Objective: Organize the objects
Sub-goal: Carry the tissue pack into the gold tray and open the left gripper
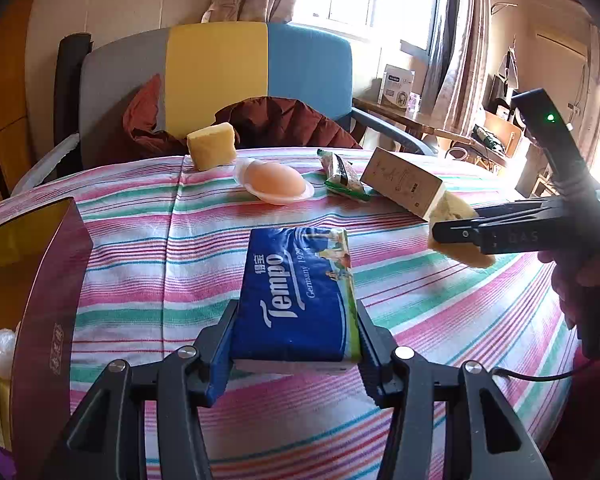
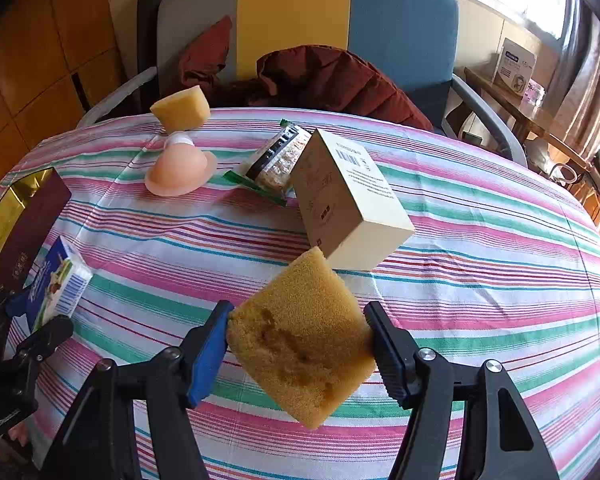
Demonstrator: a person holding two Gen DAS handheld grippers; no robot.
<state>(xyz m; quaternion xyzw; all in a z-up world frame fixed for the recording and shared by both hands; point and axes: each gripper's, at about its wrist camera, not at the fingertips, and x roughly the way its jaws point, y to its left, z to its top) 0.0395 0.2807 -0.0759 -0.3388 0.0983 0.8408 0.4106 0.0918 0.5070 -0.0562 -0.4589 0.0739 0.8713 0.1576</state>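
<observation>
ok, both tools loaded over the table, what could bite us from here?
1. The left tool pinches only the near end of the tissue pack; the long overhang could make it droop or slip.
2. The right tool holds the sponge by its corners, tilted; it could twist free.
3. The sponge hangs near the beige box, so a careless move could knock it.
</observation>
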